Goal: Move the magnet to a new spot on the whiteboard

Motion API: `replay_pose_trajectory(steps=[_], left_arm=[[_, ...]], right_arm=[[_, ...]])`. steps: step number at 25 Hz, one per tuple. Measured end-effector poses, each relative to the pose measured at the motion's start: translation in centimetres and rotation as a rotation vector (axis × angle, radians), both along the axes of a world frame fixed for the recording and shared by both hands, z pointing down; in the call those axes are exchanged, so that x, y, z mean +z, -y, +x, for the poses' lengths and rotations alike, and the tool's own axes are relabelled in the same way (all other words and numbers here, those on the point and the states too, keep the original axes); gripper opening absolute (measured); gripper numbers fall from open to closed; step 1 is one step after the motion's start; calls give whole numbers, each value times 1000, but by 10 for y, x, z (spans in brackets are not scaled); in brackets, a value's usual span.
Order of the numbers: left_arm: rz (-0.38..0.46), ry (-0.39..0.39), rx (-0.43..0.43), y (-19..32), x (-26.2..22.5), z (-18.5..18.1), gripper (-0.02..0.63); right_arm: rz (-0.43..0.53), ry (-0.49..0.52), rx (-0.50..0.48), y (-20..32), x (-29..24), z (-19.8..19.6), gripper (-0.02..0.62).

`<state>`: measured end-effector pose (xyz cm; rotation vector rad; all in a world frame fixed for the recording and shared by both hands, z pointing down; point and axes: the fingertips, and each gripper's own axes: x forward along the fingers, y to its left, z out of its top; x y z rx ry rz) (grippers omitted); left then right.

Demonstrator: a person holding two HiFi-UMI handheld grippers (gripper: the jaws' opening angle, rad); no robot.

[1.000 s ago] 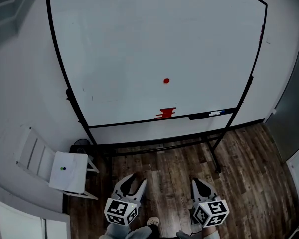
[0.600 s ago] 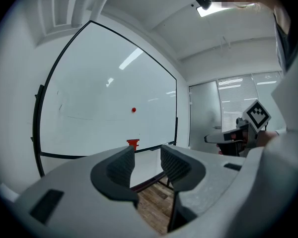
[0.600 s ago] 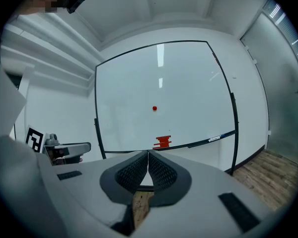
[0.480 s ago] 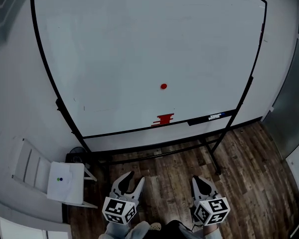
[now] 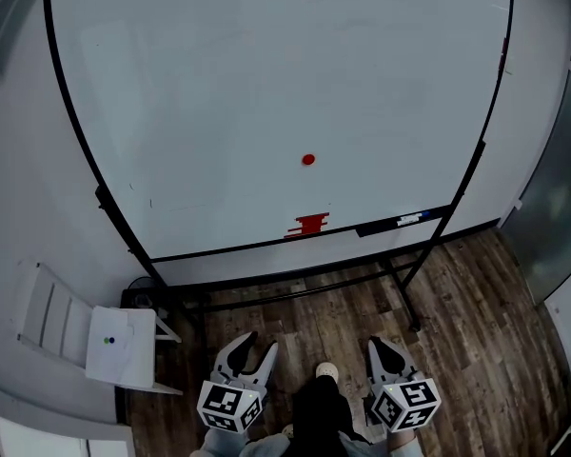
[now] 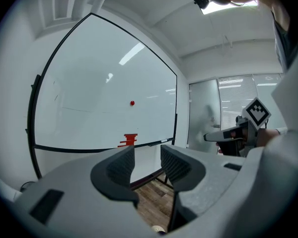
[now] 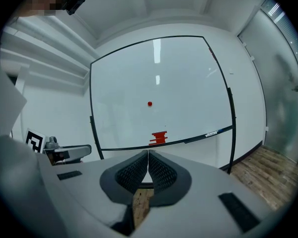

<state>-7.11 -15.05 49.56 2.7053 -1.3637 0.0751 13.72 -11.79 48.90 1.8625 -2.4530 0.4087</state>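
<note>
Magnet (image 5: pixel 308 160) is sitting on the whiteboard (image 5: pixel 219 84), roughly midway between its left and right edges and closer to the bottom edge than the top. It's sitting straight above the red block (image 5: pixel 310 224), not touching it; the block is resting on the bottom ledge (image 5: pixel 219 248). Left tool (image 5: pixel 255 344) is hanging released, jaws apart, nothing between them. Right tool (image 5: pixel 379 346) is sitting clenched, pads meeting on nothing. Both are hovering over the wood floor (image 5: pixel 476 312), well apart from the board.
</note>
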Motion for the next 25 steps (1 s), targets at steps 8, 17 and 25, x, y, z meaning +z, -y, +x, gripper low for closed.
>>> replay_pose_trajectory(steps=[8, 17, 25], left_arm=[[9, 19, -32, 54, -7, 20, 161], [50, 17, -61, 136, -28, 57, 161], [79, 26, -62, 196, -47, 91, 161]], right_arm=[[37, 38, -14, 56, -16, 25, 28], [58, 31, -29, 137, -30, 67, 28], [80, 25, -66, 197, -43, 86, 28]])
